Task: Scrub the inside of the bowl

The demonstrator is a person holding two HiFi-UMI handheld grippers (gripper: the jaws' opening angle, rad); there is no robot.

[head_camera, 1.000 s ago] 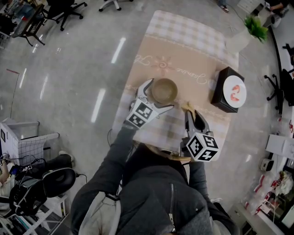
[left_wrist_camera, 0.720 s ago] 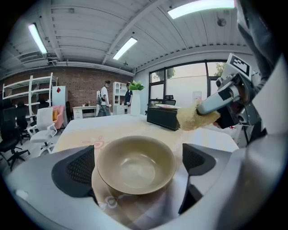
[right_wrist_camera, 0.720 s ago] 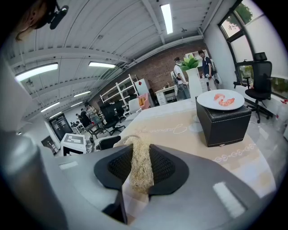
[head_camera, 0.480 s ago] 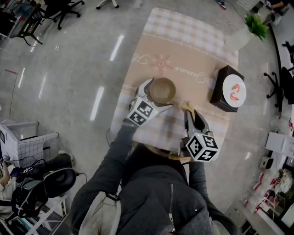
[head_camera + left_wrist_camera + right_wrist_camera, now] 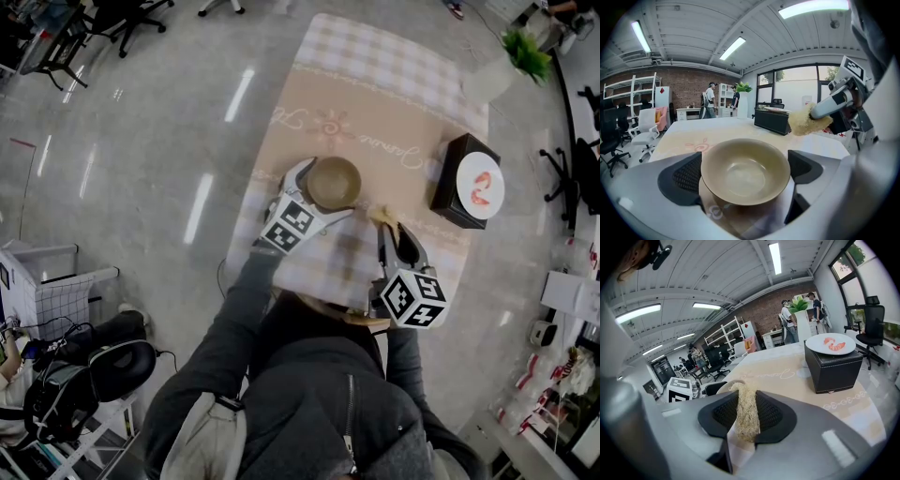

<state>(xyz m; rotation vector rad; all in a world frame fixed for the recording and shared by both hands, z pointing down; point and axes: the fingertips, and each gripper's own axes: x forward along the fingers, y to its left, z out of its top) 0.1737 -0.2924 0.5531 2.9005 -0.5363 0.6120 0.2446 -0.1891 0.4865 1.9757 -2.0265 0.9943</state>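
A tan bowl (image 5: 334,183) (image 5: 745,169) stands upright on the table, its inside bare. My left gripper (image 5: 323,190) (image 5: 745,176) is shut on the bowl, one pad at each side of its rim. My right gripper (image 5: 387,225) (image 5: 747,420) is shut on a straw-coloured fibre scrubber (image 5: 746,414) (image 5: 382,218) (image 5: 805,121), which sticks up from between the jaws. In the head view the scrubber is just right of the bowl and apart from it. Past the pads in the right gripper view, a bit of the bowl's rim (image 5: 729,383) shows.
A black box (image 5: 463,183) (image 5: 833,365) with a white plate of red food (image 5: 479,187) (image 5: 832,343) stands at the table's right. A white vase with a green plant (image 5: 506,64) (image 5: 803,319) is at the far corner. The tablecloth (image 5: 375,103) is beige and checked. Office chairs and people stand beyond.
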